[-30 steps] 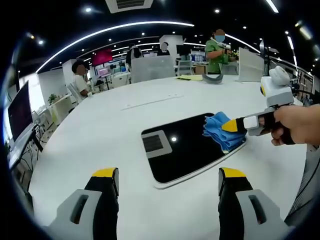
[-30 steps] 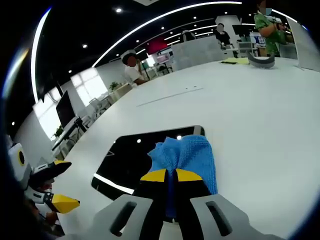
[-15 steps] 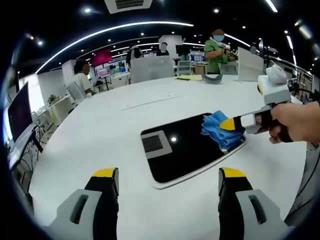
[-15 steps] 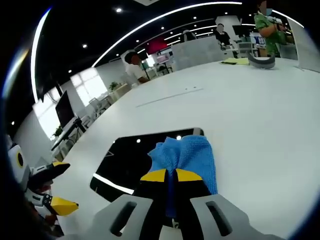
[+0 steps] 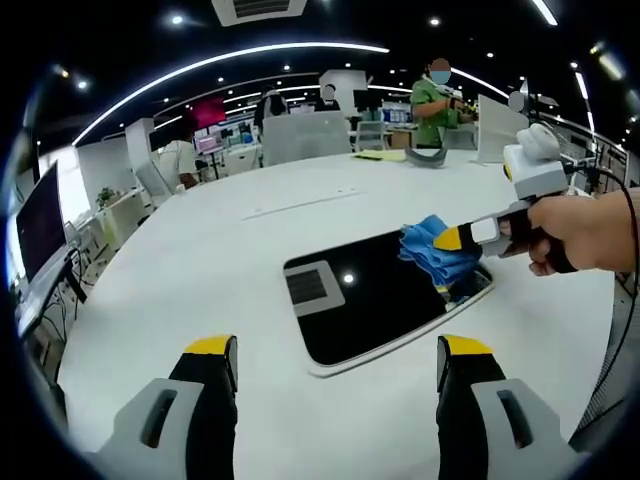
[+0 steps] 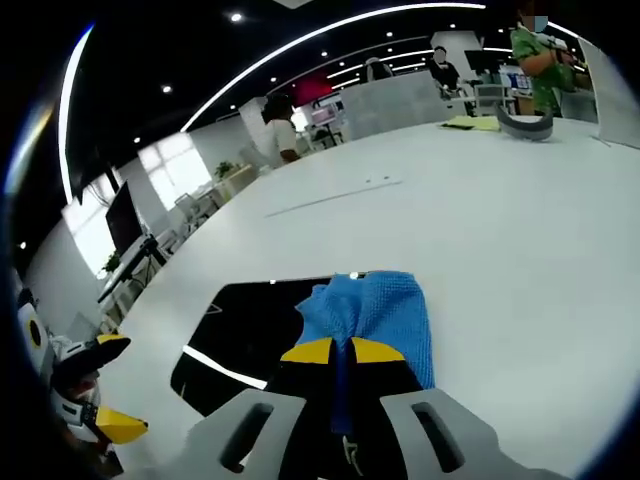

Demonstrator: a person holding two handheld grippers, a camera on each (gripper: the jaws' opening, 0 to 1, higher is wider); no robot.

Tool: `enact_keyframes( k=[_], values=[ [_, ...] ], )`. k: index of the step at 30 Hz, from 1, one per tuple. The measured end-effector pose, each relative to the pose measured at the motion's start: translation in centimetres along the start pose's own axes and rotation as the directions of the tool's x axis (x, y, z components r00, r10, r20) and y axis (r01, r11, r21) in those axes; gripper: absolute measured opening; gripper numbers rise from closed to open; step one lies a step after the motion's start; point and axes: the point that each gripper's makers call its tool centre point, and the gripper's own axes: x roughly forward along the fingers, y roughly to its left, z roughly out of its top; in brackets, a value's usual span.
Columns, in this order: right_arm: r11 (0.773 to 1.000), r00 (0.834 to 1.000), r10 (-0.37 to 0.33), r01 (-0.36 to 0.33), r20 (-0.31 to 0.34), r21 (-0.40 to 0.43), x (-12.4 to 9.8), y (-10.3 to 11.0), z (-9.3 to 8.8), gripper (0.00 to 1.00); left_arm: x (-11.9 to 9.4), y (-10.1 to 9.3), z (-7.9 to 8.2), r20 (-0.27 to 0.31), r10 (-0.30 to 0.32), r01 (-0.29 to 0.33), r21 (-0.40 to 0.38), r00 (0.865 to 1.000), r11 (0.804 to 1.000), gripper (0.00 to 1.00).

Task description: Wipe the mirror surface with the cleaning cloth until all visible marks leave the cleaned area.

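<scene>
Grey tool (image 5: 335, 420) jaws carry yellow tips

Big open-plan office here, dark ceiling with long curved light strips (image 5: 230, 58) and little spot lamps, plus an air vent (image 5: 258, 10) overhead. The white table (image 5: 200, 250) is huge and rounded, with a thin seam or strip (image 5: 300, 204) running across its top. At the far edge there's a yellow sheet of paper (image 5: 380, 155) and a grey curved thing (image 5: 425, 157) lying just beside it, can't tell what it is. A person in a green top (image 5: 432, 100) stands behind those. A white panel (image 5: 498, 128) stands upright near the table's right end. Off to the left, a dark monitor (image 5: 40, 220) and bright windows (image 6: 175, 170). A magenta sign (image 5: 204, 113) glows in the background.
</scene>
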Motion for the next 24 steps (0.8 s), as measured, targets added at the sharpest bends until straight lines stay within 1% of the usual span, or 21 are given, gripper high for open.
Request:
enact_keyframes(
  k=[14,19,22,24],
  values=[
    [1.000,1.000,-0.009,0.008,-0.007,-0.002,1.1,-0.7,1.0,0.01,0.0,0.1,0.0,0.003,0.005,-0.005,-0.006,1.000,1.000,0.82],
    [1.000,1.000,-0.011,0.011,-0.003,-0.002,1.5,-0.9,1.4,0.01,0.0,0.2,0.1,0.008,0.006,-0.006,-0.014,1.000,1.000,0.82],
    [1.000,1.000,-0.009,0.009,0.006,0.019,1.7,-1.1,1.5,0.01,0.0,0.3,0.2,0.013,0.008,-0.007,-0.016,1.000,1.000,0.82],
    [1.000,1.000,-0.011,0.011,0.008,0.015,1.7,-1.0,1.6,0.01,0.1,0.3,0.2,0.012,0.008,-0.008,-0.016,1.000,1.000,0.82]
  ],
)
